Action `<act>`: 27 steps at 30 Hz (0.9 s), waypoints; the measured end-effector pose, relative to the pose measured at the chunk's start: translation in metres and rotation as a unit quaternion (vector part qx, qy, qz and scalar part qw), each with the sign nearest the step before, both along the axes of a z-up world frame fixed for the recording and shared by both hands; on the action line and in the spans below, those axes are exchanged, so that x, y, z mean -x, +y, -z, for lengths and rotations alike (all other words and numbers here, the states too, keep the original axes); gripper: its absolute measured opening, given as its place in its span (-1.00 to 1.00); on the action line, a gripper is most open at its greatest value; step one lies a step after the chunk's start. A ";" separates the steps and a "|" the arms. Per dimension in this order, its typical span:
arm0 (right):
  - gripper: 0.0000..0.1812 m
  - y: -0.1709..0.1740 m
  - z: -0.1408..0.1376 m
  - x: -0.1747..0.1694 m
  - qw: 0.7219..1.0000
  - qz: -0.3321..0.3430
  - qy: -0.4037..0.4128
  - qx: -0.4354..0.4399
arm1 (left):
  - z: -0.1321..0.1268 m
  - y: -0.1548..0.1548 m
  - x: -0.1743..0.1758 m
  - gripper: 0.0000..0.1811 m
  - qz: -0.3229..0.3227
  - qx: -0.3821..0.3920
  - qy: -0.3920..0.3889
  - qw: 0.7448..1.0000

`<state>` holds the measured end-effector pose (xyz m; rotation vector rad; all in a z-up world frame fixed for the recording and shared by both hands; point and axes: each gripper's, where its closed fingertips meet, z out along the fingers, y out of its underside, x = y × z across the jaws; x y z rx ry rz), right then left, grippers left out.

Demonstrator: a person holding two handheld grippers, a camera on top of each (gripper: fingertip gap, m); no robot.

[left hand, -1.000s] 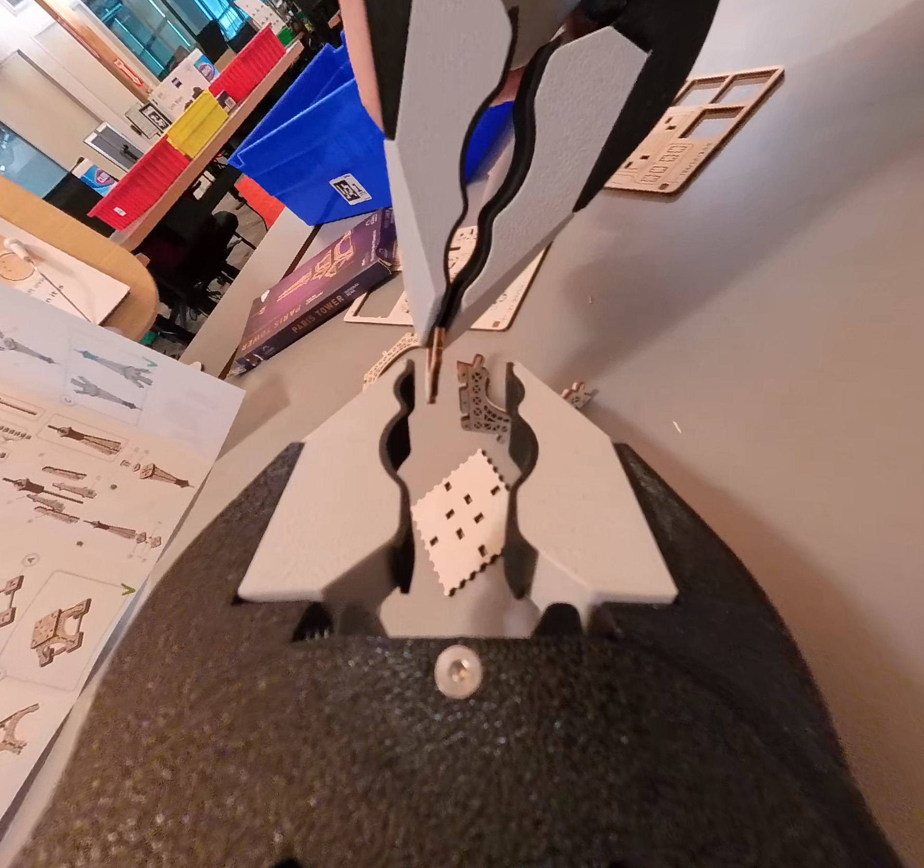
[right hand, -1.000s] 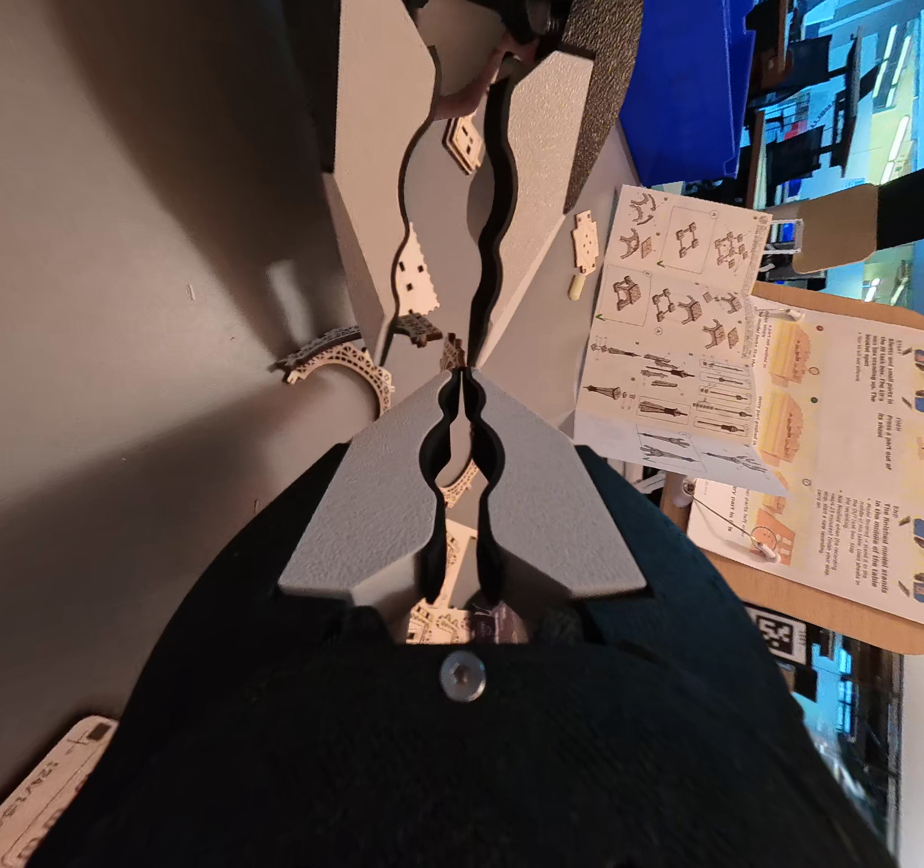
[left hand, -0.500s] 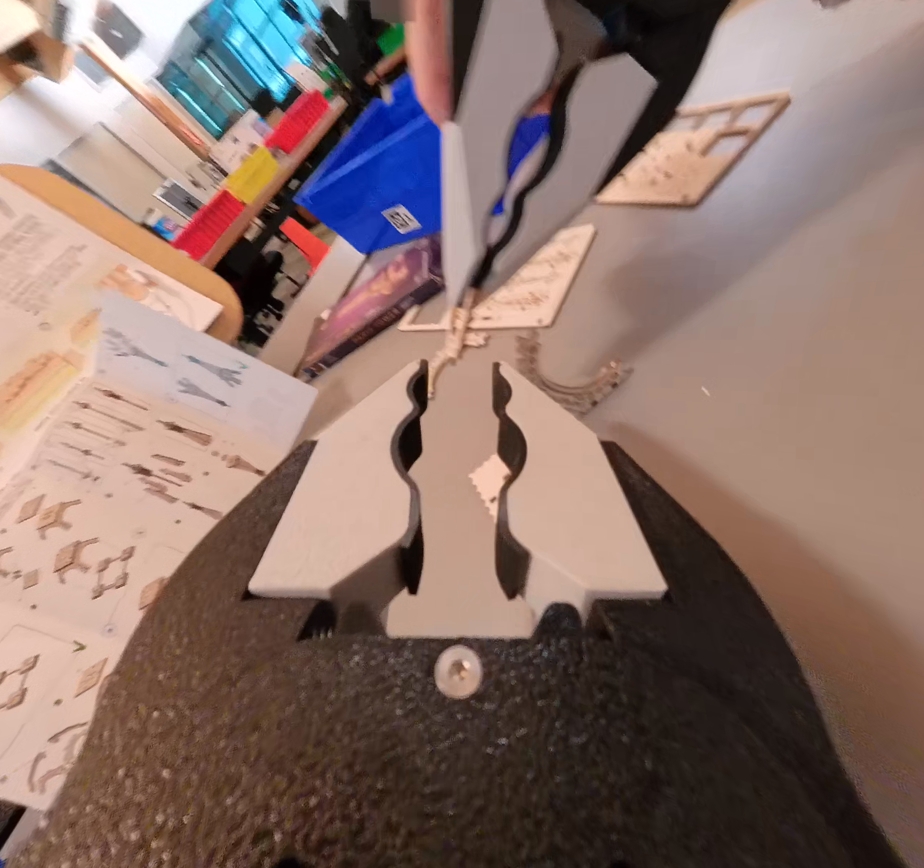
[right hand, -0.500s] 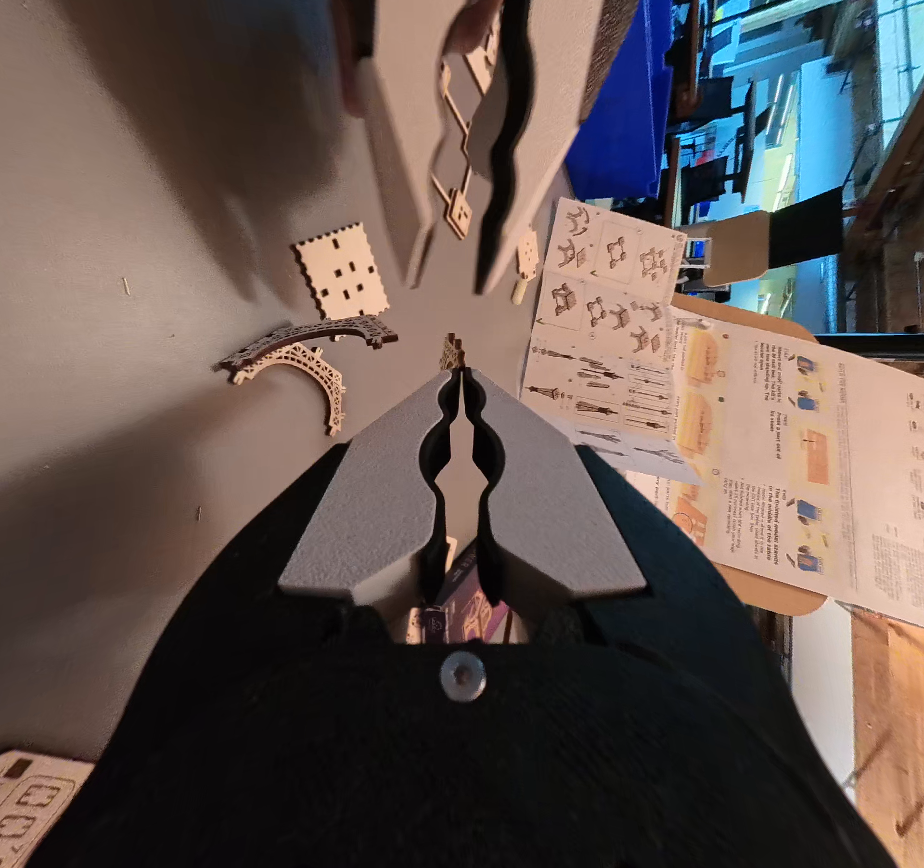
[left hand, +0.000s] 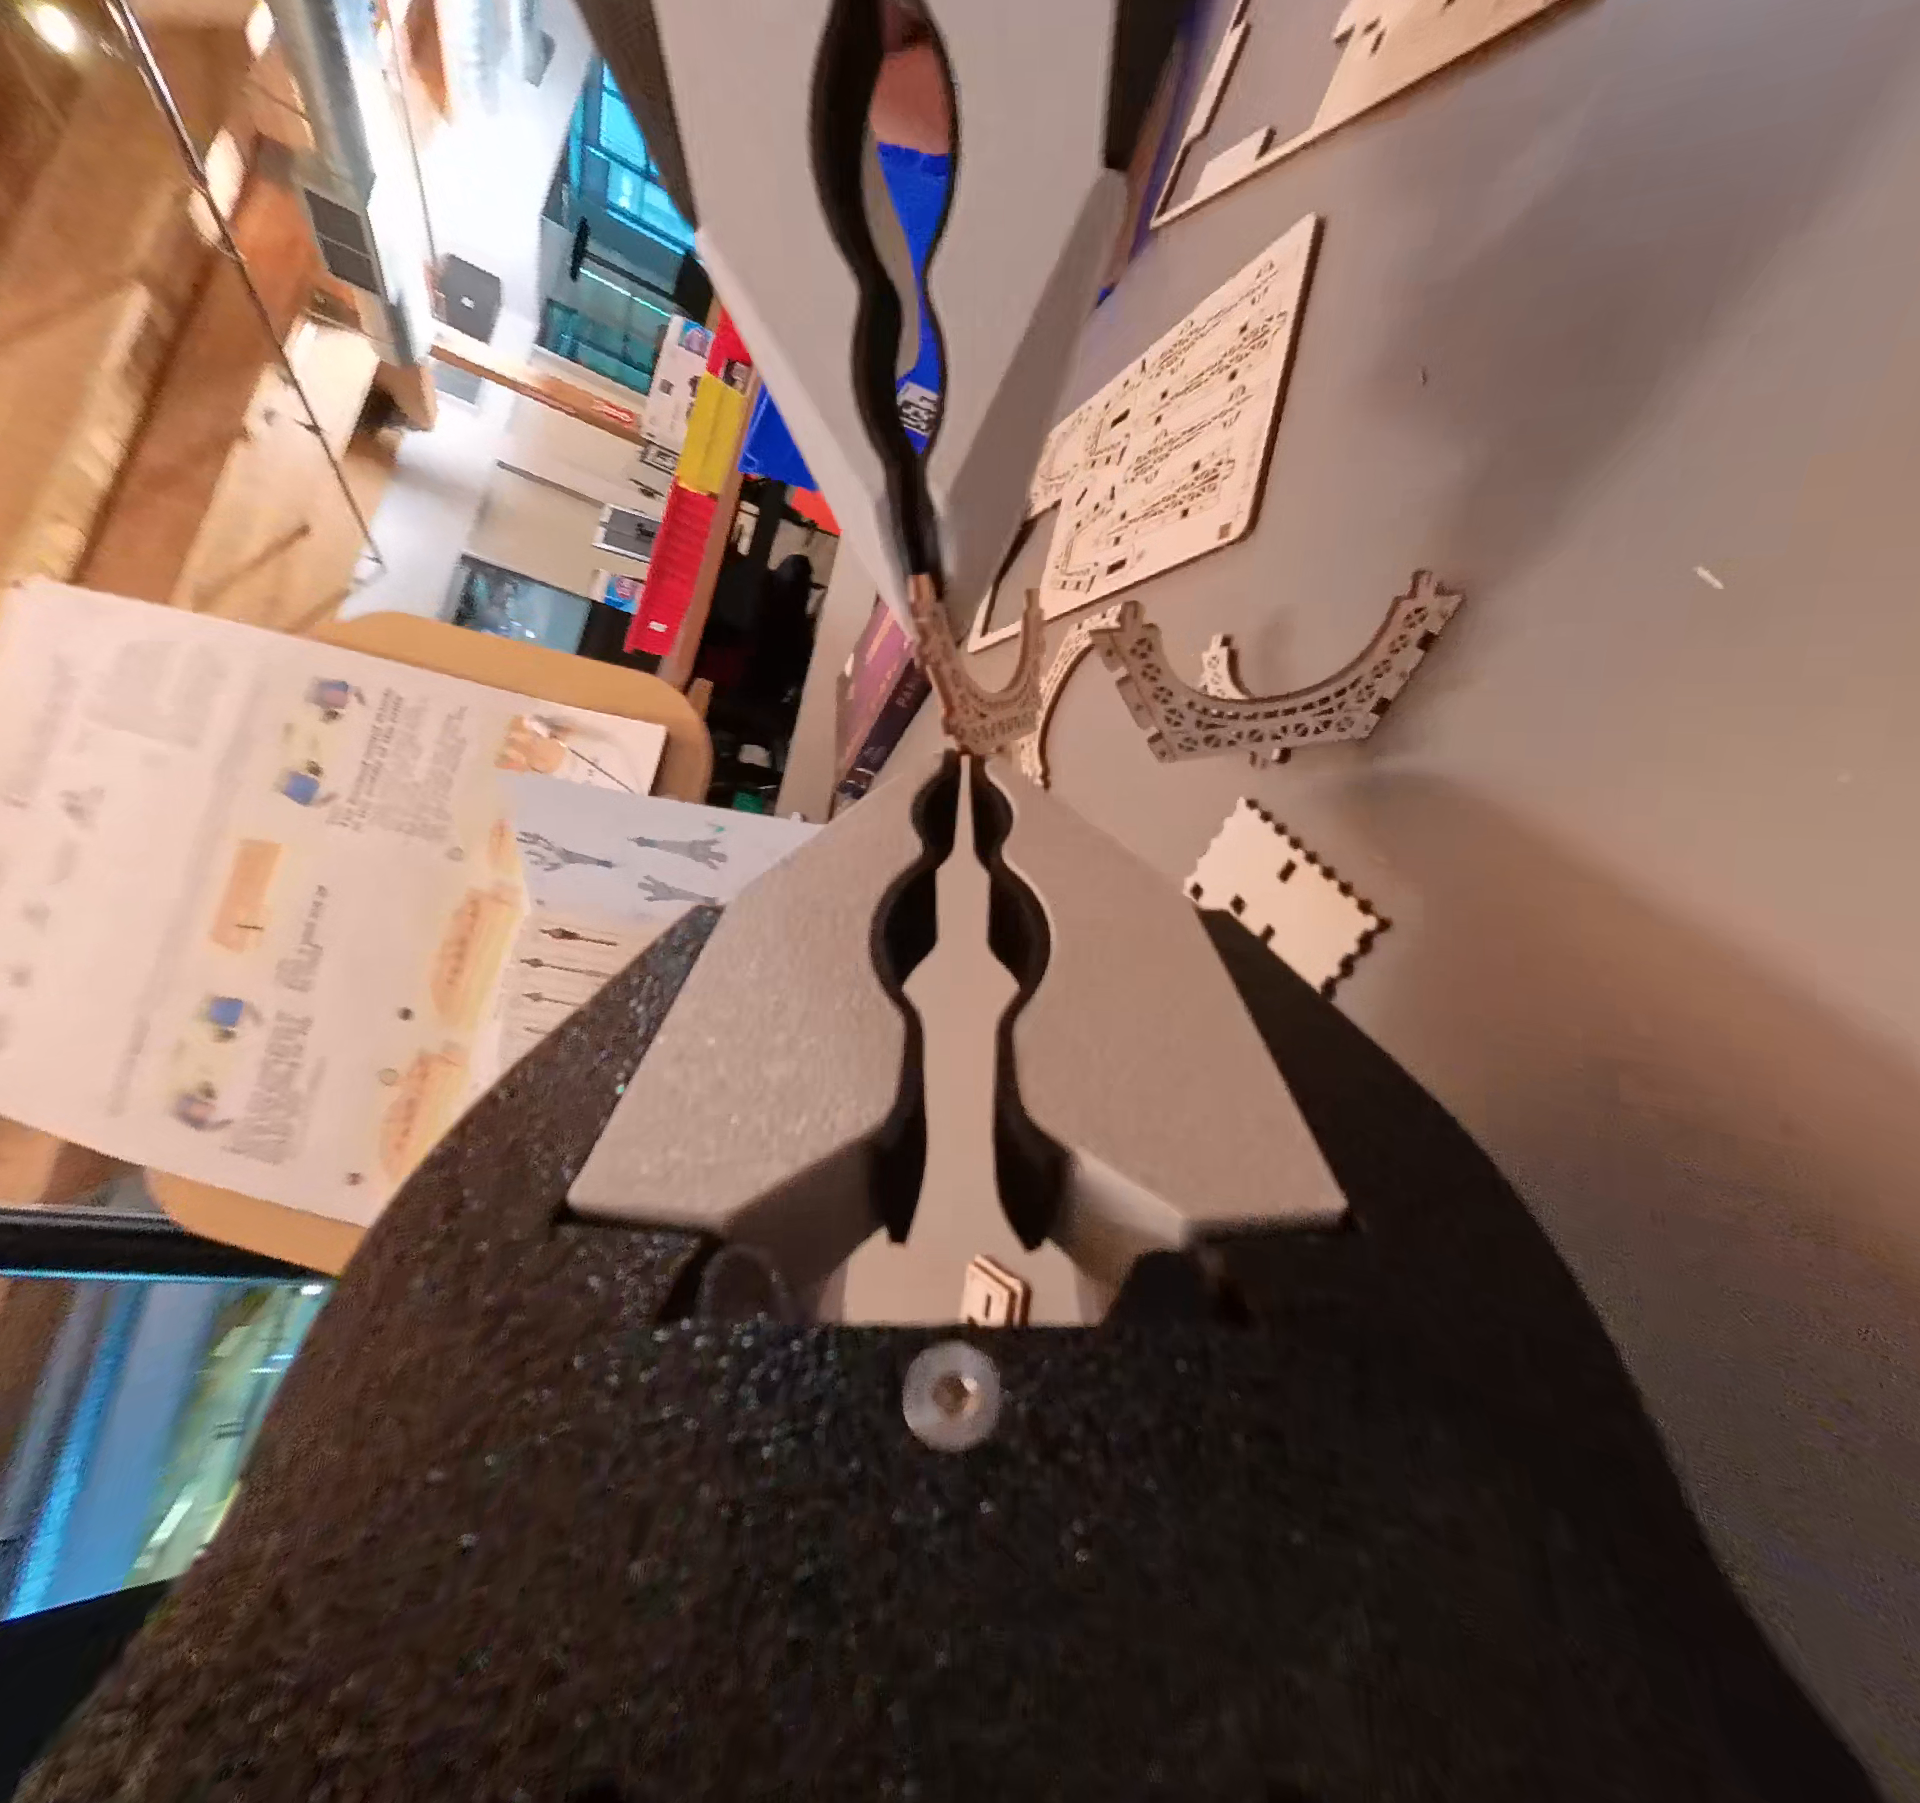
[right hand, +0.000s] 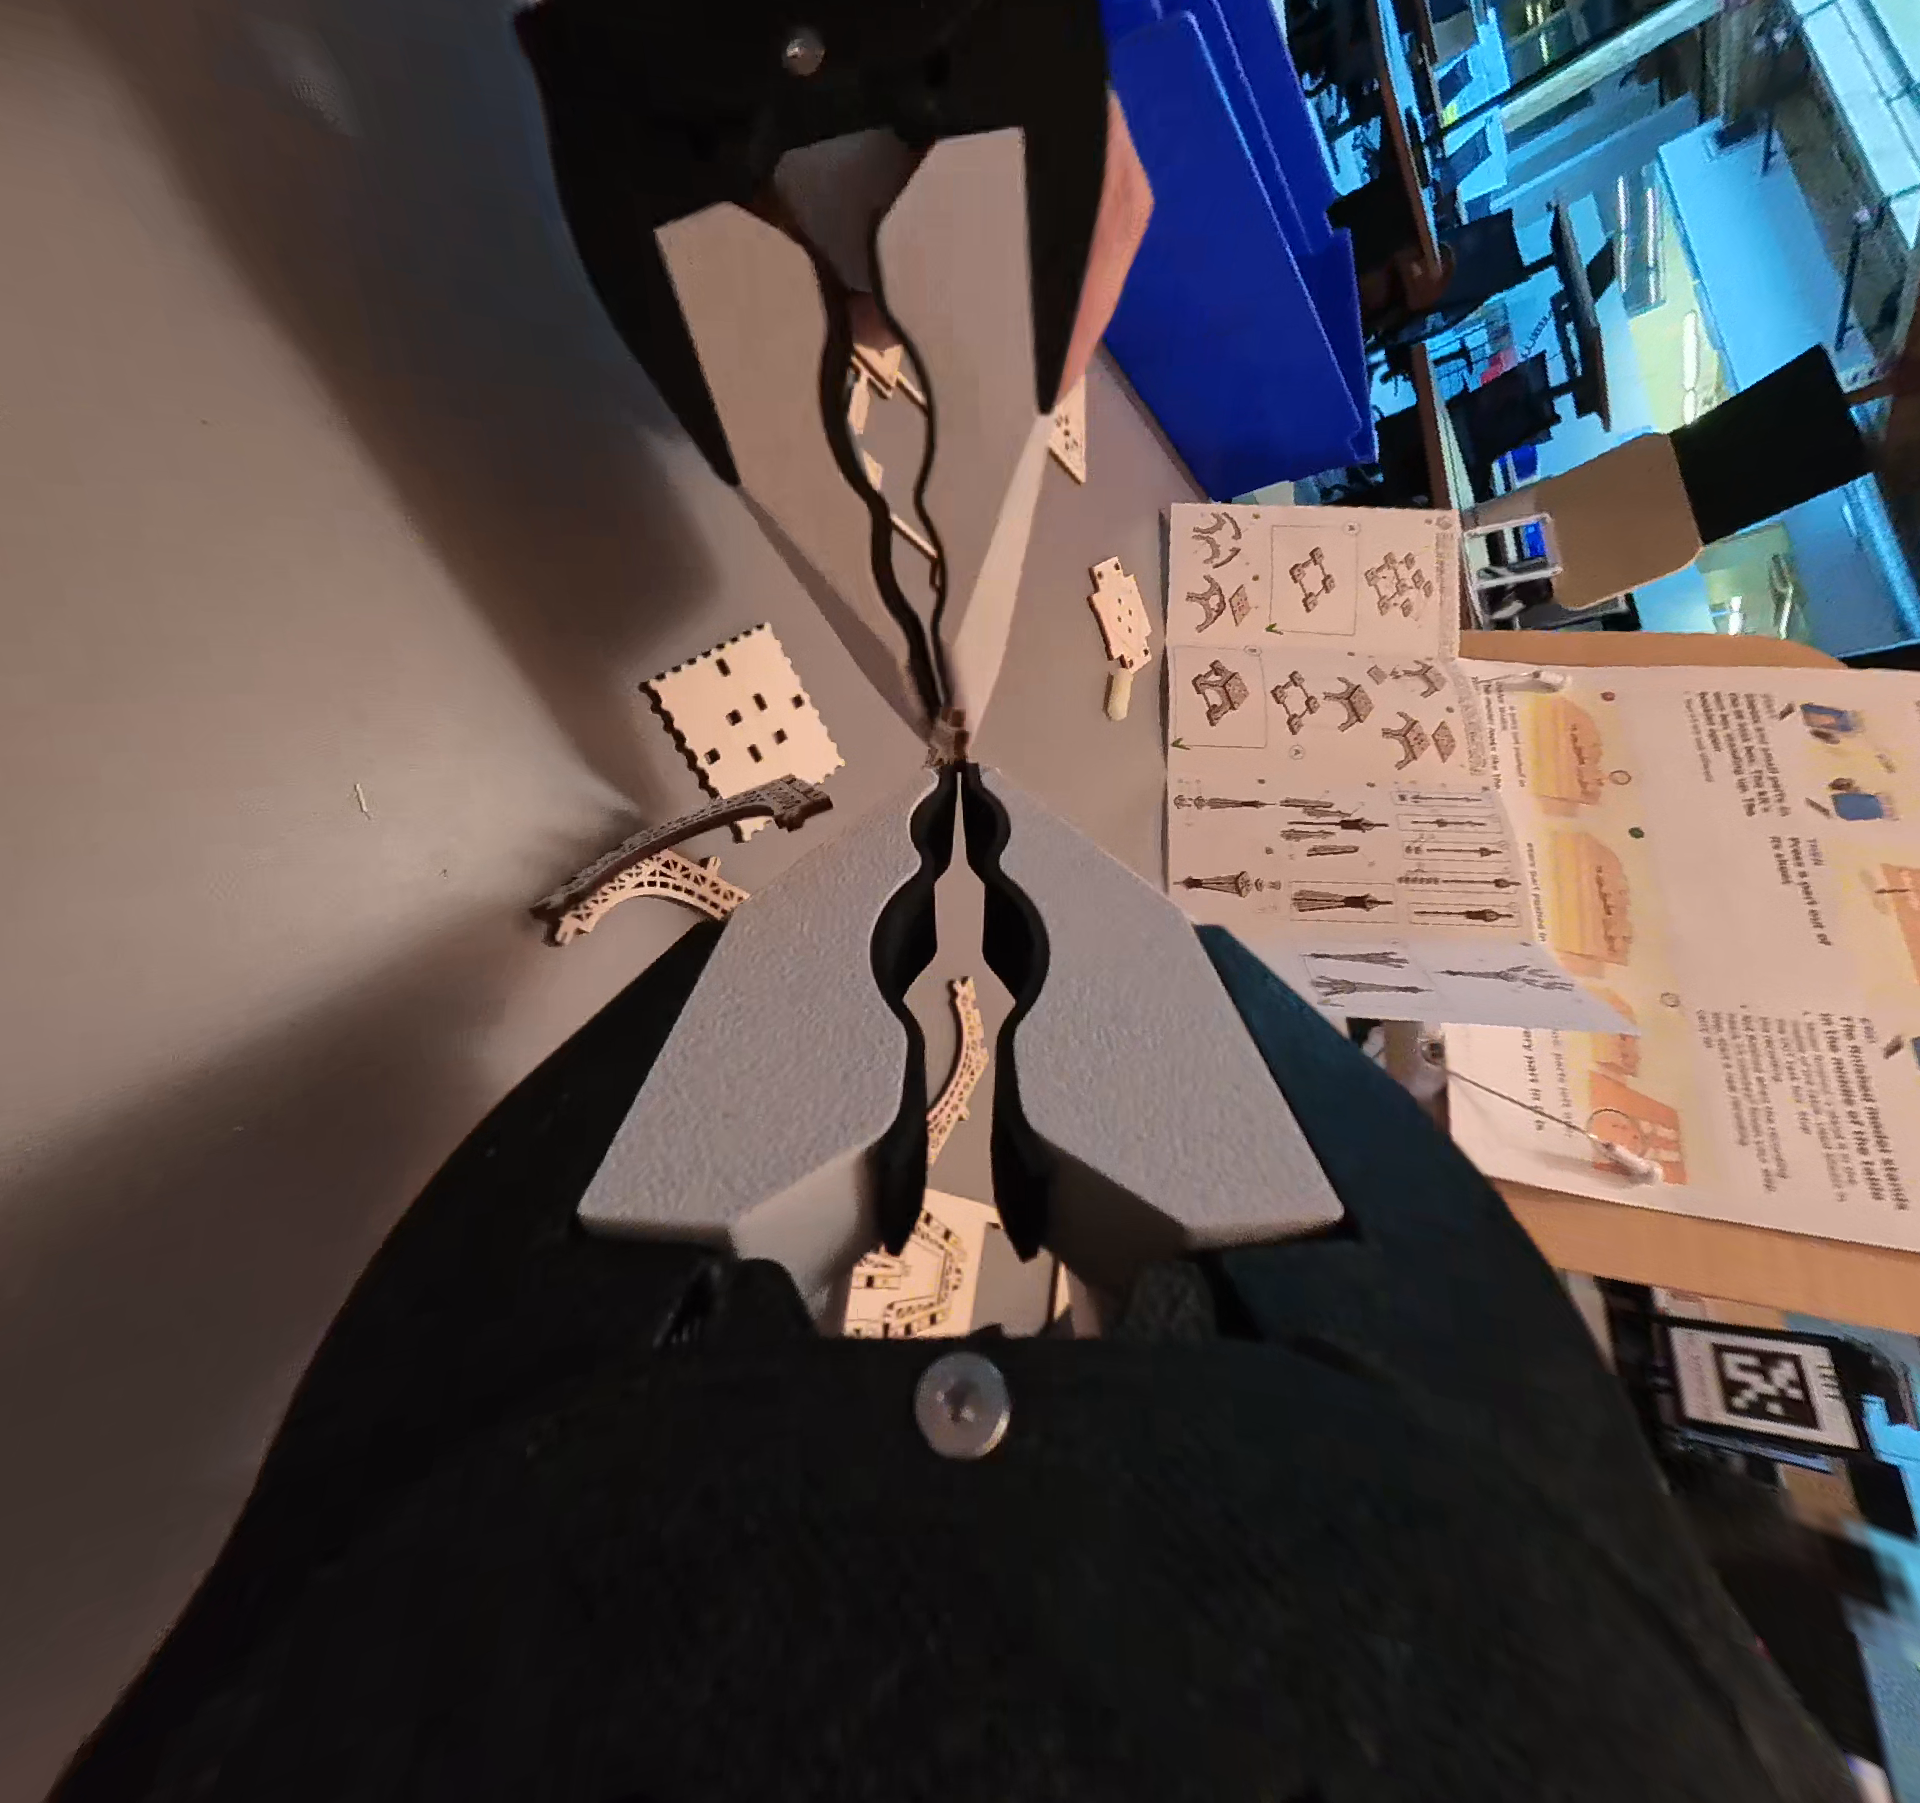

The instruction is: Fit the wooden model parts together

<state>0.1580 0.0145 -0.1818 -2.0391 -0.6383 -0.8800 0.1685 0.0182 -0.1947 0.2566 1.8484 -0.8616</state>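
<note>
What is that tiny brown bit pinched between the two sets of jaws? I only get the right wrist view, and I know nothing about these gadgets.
Observer: The left wrist view shows it side-on: a lattice-cut wooden arch. The right gripper pinches its upper end, and the left gripper is closed at its lower end.
Operator: What lies behind my gripper?
Observer: A flat wooden sheet with parts punched out, lying on the grey table just beyond the arch.
Operator: Anything else that way?
Observer: A purple box near the table's far edge, mostly hidden behind the held arch.
</note>
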 end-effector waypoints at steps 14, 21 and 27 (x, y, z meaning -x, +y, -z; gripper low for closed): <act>-1.00 -0.001 0.002 -0.005 1.000 0.008 -0.020 0.002 | 0.001 -0.002 0.000 -1.00 -0.006 0.010 -0.005 1.000; -0.39 -0.006 0.011 -0.002 0.953 0.080 0.281 -0.085 | 0.014 0.012 -0.009 -1.00 -0.049 -0.047 -0.056 0.996; -0.59 -0.008 0.009 0.005 0.897 0.127 0.394 -0.155 | 0.017 0.011 -0.009 -1.00 -0.091 -0.009 -0.005 0.996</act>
